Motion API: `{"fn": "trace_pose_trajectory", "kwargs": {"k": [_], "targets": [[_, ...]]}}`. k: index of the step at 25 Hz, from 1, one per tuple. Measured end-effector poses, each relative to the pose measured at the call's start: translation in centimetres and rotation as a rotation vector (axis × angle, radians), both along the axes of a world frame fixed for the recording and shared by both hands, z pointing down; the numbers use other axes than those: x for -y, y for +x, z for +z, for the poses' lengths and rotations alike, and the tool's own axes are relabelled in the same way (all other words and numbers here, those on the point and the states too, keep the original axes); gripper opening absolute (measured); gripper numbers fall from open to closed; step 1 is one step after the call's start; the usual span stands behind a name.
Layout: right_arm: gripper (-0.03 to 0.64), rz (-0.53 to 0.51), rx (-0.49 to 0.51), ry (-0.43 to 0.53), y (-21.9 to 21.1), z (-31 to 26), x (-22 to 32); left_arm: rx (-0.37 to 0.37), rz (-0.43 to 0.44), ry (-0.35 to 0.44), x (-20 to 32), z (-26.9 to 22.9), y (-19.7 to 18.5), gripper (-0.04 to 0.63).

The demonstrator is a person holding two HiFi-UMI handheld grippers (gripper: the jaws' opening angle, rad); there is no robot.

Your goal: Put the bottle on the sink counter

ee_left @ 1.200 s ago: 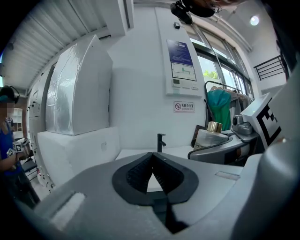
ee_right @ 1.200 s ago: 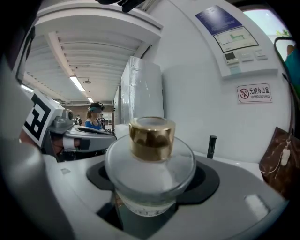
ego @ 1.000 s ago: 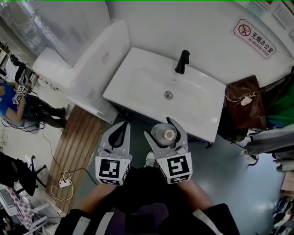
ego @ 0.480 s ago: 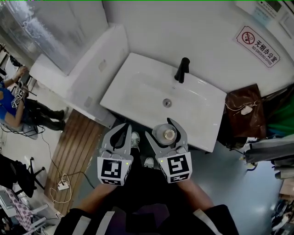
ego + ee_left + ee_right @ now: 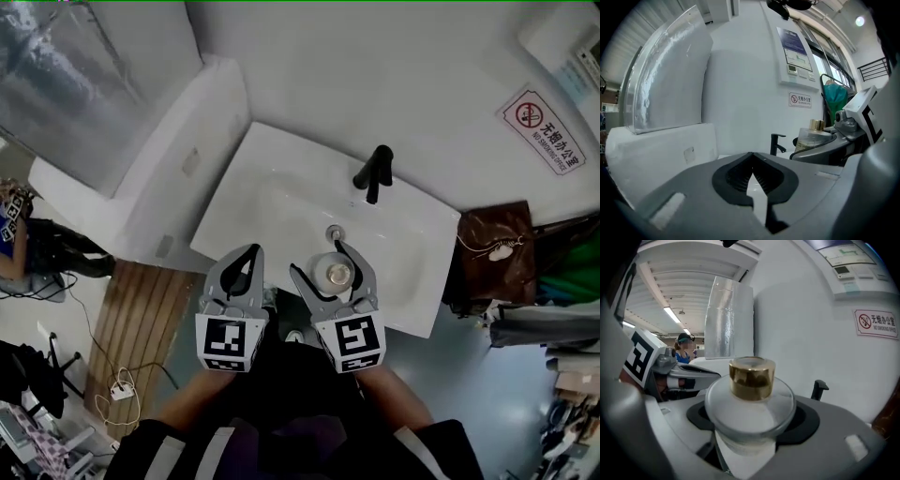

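Head view, left to right.

- **Eight to ten o'clock:** A foil-wrapped duct [image 5: 84, 66] fills the ten o'clock corner. A person [image 5: 11, 234] in blue sits at the nine o'clock edge. A slatted wooden board [image 5: 141, 323] lies on the floor at eight o'clock. A white block [image 5: 178, 159] stands between the duct and the sink.
- **Left tool [image 5: 251, 253]:** I hold it just left of centre, at about seven o'clock from the basin. Its own view shows the jaws pressed together at the tips with nothing between them. It hangs over the front left edge of the sink surface [image 5: 412, 272] and touches nothing I can see.
- **Right tool [image 5: 319, 259]:** It sits just beside the left tool, at its three o'clock. Its jaws stand wide and pinch the bottle [image 5: 336, 274] on both sides.
- **Bottle:** It is clear and round-shouldered, and it stands upright in the grip. In the right gripper view the gold cap [image 5: 751, 377] points up. From above, the bottle sits over the front part of the basin, with the drain [image 5: 333, 232] just beyond it at twelve o'clock. The base is hidden by the jaws, so I cannot tell whether it rests on anything.
- **Twelve to three o'clock:** A black faucet [image 5: 373, 173] stands at twelve o'clock from the drain, on the back rim against the wall. A brown bag [image 5: 492, 248] hangs just off the right end of the sink, at three o'clock. A no-smoking sign [image 5: 544, 131] is fixed to the wall at two o'clock.
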State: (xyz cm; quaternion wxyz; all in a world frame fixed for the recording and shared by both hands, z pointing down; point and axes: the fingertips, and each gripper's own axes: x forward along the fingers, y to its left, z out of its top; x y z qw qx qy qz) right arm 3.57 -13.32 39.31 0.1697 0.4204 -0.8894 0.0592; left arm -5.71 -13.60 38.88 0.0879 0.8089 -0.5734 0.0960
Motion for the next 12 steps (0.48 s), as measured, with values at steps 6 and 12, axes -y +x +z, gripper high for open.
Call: {"fn": "trace_pose_trajectory", "kwargs": {"k": [6,12], "targets": [[0.344,0.010,-0.026,-0.037,-2.1,2.1,6.1,-0.019,-0.003,-0.044,5.5,2.3,-1.9,0.000],[0.344,0.013,-0.027,-0.040,-4.5,3.5,11.9,-0.001,-0.017,-0.063,10.4,3.9,-3.9,0.000]]}}
